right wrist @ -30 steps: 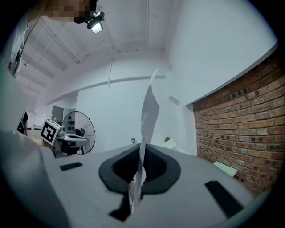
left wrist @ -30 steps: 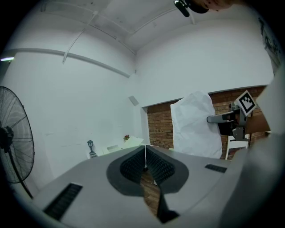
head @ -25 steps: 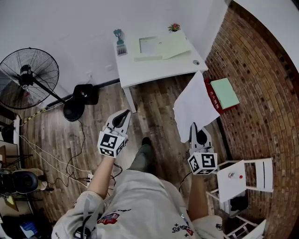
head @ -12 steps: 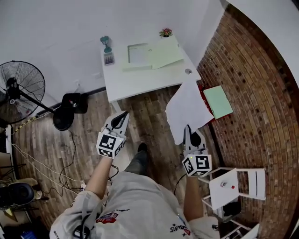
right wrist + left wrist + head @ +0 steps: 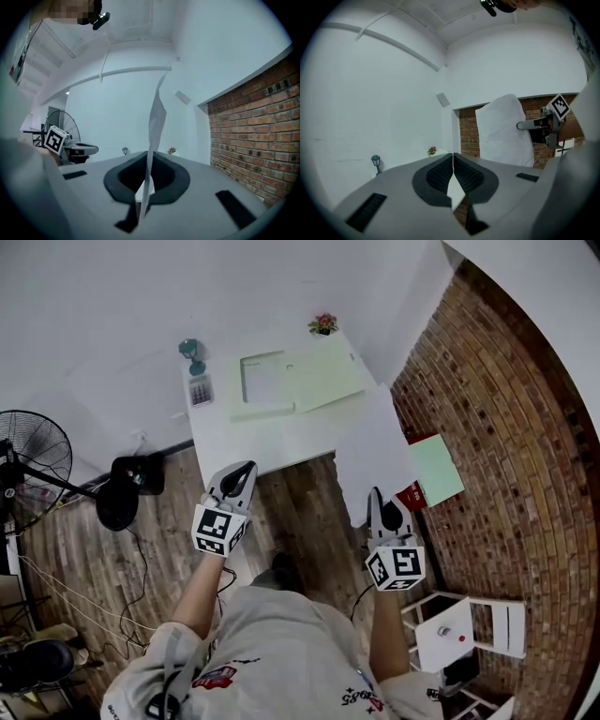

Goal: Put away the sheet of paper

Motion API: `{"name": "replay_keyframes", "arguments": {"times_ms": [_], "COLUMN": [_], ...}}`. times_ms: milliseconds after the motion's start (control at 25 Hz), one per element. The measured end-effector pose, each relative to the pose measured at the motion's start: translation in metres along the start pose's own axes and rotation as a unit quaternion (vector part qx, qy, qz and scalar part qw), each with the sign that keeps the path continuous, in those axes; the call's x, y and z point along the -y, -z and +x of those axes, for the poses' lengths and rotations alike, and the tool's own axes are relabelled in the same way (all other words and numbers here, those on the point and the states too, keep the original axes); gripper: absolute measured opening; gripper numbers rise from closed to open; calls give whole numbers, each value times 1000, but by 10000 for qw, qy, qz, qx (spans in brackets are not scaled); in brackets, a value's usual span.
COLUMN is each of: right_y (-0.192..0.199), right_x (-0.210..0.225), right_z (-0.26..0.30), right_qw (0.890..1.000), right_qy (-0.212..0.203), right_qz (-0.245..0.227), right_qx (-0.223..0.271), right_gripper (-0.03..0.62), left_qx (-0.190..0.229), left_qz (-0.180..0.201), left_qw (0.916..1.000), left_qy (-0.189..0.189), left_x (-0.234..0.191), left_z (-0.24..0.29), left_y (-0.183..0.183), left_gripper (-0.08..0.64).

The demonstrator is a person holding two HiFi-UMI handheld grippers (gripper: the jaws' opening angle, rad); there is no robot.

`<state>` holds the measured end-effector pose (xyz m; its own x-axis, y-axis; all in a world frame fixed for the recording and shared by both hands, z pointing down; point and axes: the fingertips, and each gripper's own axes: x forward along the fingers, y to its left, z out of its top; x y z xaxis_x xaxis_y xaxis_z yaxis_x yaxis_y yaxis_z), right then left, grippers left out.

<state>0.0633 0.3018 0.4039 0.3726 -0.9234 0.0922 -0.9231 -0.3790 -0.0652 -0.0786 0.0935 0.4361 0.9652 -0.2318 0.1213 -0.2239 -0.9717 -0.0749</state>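
**Operator:** State the condition of the right gripper.

**Technician:** Its jaws are closed on the white sheet of paper. The right gripper view shows the sheet edge-on. It passes through the line where the two dark pads meet and rises upright above the jaw tips, with a slight curl near its top.

**Operator:** Where does the sheet sit relative to the white rectangular tabletop?

**Technician:** In the head view the jaws pinch the sheet's near edge, on the person's side of the tabletop and off its right front corner. From there the sheet extends away from the jaws toward that corner, and its far part overlaps the tabletop's right edge in the picture. Contact with the tabletop cannot be determined. The left gripper view shows the sheet standing up from the jaws as a broad, slightly bowed panel.

**Operator:** State the condition of the left gripper.

**Technician:** Its jaws are closed, tip against tip, with nothing between them. It is held off the tabletop's front edge, toward the left front corner and well apart from the sheet.

**Operator:** What is on the tabletop?

**Technician:**
- A pale green open folder lies flat across the middle and the right rear part.
- A small grey calculator lies near the left edge.
- A small teal lamp figure stands at the left rear corner.
- A small potted flower stands at the rear edge.
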Motion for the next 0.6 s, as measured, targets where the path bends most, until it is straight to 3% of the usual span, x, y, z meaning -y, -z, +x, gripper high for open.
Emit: {"name": "replay_keyframes", "arguments": {"times_ms": [280, 600], "right_y": [-12, -19], "right_x": [-5, -25], "right_z": [78, 173], "right_qw": [9995, 9951], "right_qy": [-294, -972], "right_qz": [-116, -176], "right_qx": [-13, -97], "right_gripper": [3, 2], "left_qx": [26, -62], "left_qz": [-54, -327], "left_qw": [9996, 9946], "left_qy": [-277, -986], "left_x": [-58, -136], "left_z": [31, 40], "left_y": [-1, 12], "left_gripper": [23, 23]}}
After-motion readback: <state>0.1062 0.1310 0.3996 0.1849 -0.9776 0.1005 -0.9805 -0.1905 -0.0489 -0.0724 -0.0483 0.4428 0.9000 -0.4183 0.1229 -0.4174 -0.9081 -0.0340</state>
